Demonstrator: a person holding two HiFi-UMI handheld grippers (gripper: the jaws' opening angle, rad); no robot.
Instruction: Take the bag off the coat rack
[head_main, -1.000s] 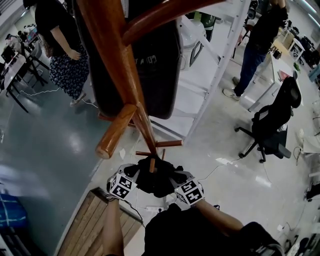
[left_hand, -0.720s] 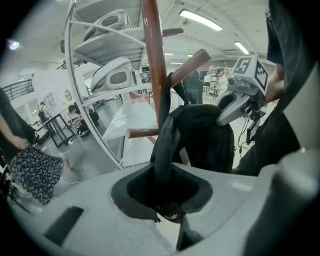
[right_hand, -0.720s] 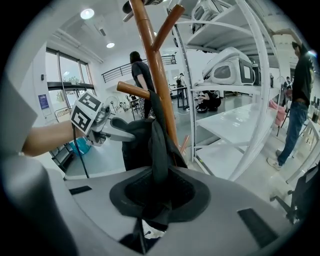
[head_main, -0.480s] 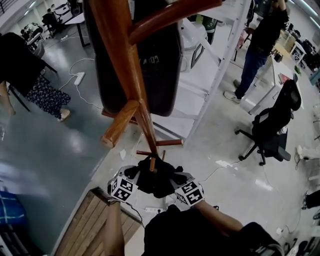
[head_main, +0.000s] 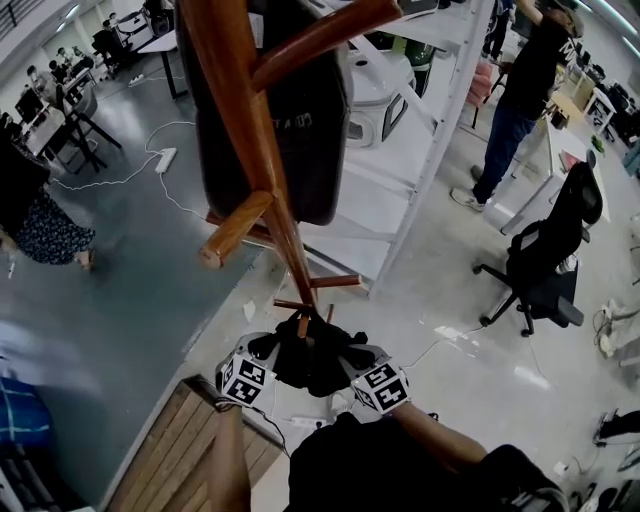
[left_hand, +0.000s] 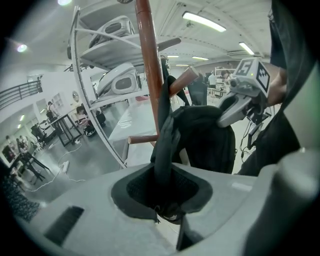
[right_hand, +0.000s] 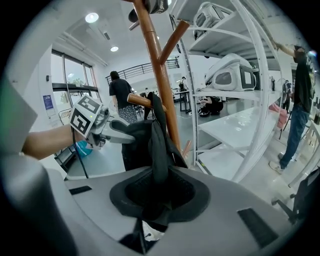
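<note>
A wooden coat rack (head_main: 255, 150) rises in front of me. A small black bag (head_main: 312, 362) hangs low on it, by a short peg (head_main: 302, 325). My left gripper (head_main: 272, 358) and right gripper (head_main: 348, 360) flank the bag, each shut on a strap. In the left gripper view a black strap (left_hand: 163, 150) runs from the jaws up to the bag (left_hand: 207, 142) beside the pole (left_hand: 148, 65). The right gripper view shows a strap (right_hand: 160, 150) pinched in its jaws, with the bag (right_hand: 137, 147) and pole (right_hand: 159, 80) behind. A larger black bag (head_main: 290, 130) hangs higher up.
A white shelf rack (head_main: 425, 140) stands just behind the coat rack. A black office chair (head_main: 545, 265) is at the right, and a person (head_main: 520, 90) stands beyond it. Wooden planks (head_main: 190, 450) lie at my lower left. Cables (head_main: 150, 165) cross the floor.
Both grippers and the small bag stay almost where they were. A person at the far left has walked off toward the left edge, and the view has shifted slightly.
</note>
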